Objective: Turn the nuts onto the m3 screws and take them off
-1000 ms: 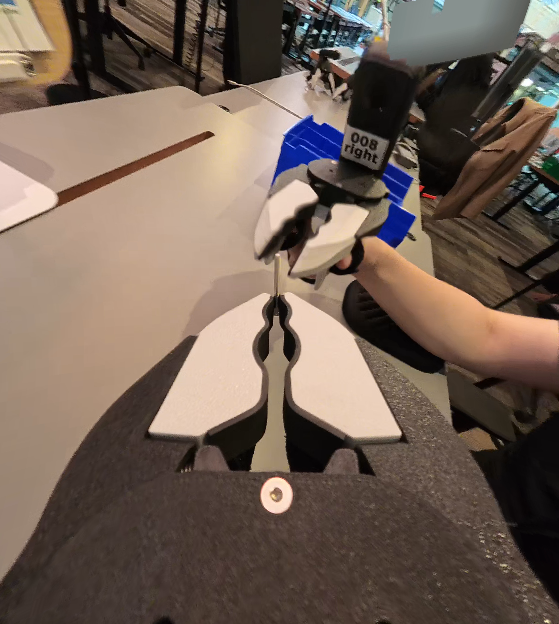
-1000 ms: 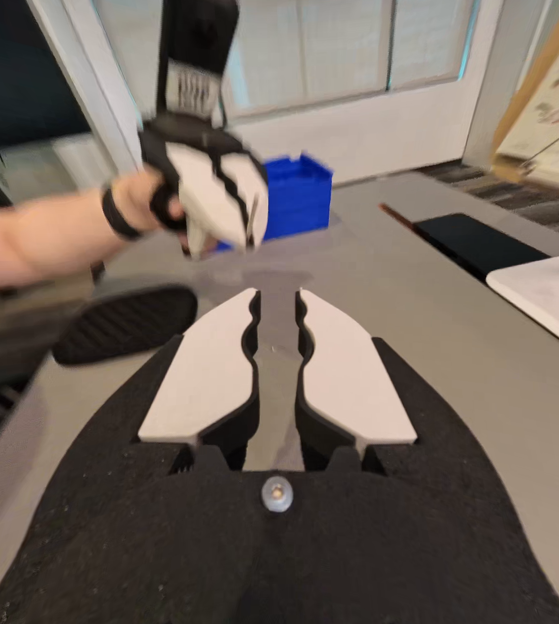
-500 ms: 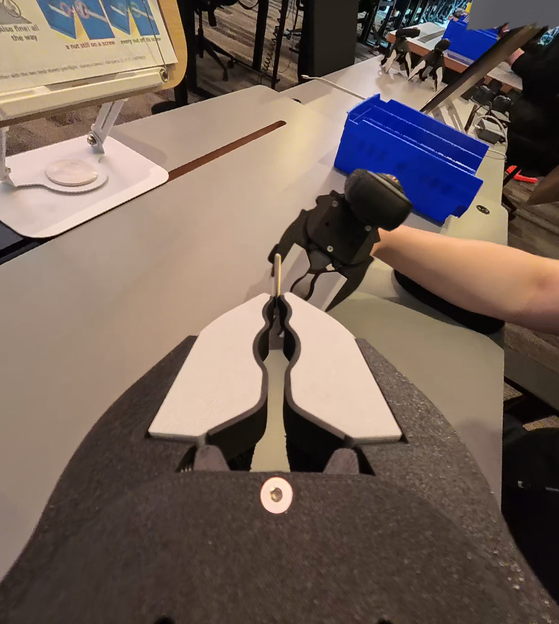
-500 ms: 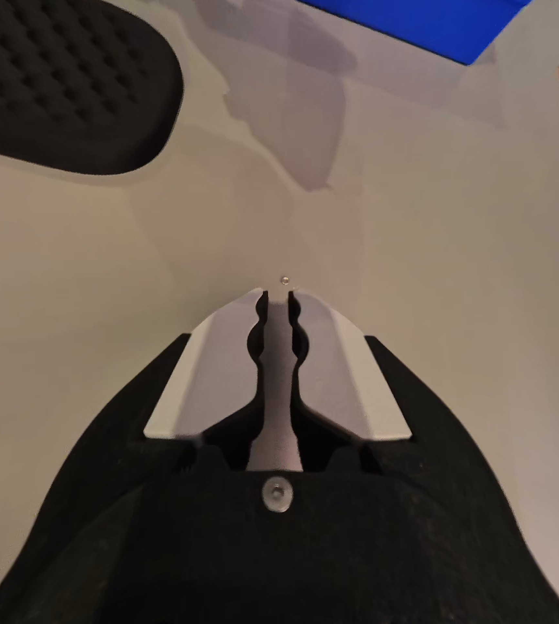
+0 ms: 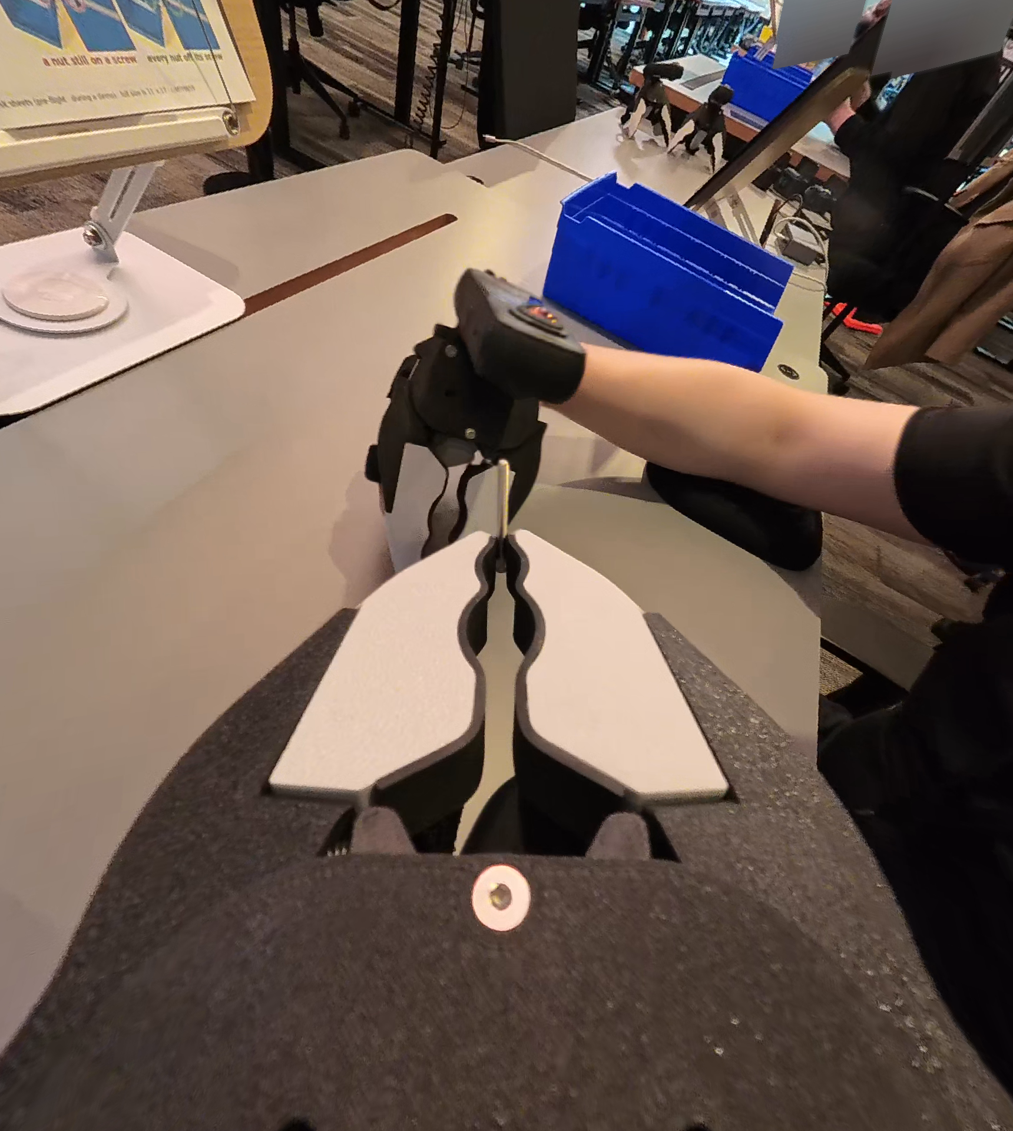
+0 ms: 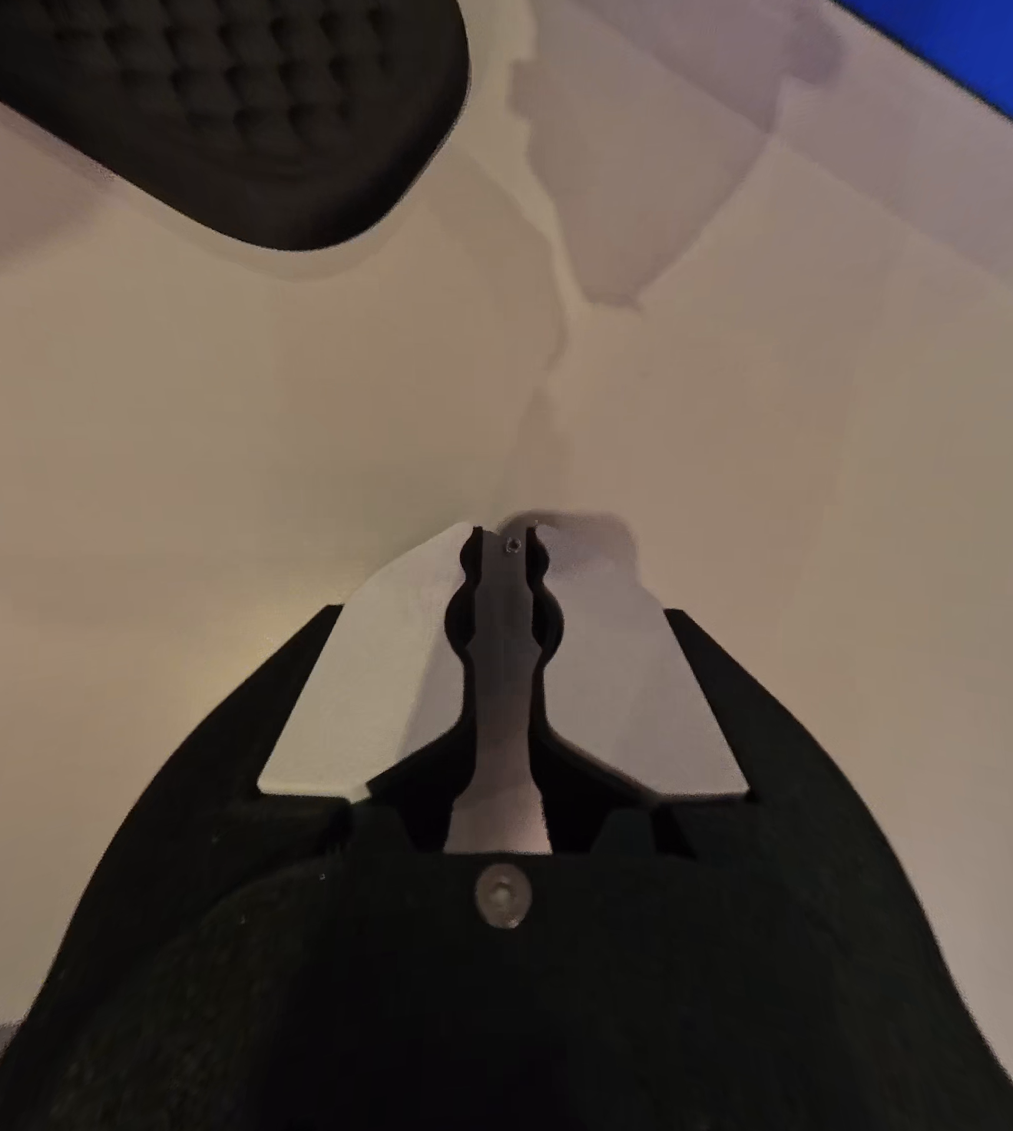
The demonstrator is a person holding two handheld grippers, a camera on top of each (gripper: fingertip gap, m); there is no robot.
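The left gripper (image 5: 499, 541), with pale grey finger plates on a black foam-clad body, is clenched on the lower end of a thin silver m3 screw (image 5: 502, 497), which stands upright out of its tips above the light grey bench (image 5: 124, 551). The right gripper (image 5: 452, 502), black and held by a hand in a black glove (image 5: 528, 361), points downward directly over the screw, its finger plates reaching down on either side of the shaft and hiding part of the bench behind. From the right wrist view, the right gripper (image 6: 505, 538) has its jaws slightly parted, and a tiny ring-like metal piece (image 6: 512, 543) sits in the gap at the tips; whether this is the nut or the screw end, and whether the plates touch it, I cannot tell. Toward the far right corner of the bench stands a blue plastic bin (image 5: 663, 281). At the far left edge rests a white flat base (image 5: 63, 330) carrying a tilted wooden-framed instruction board (image 5: 82, 79). A black dimpled pad (image 6: 204, 110) lies at the bench's right edge, under the forearm (image 5: 736, 440). A brown slot (image 5: 351, 263) runs across the bench surface between base and bin.
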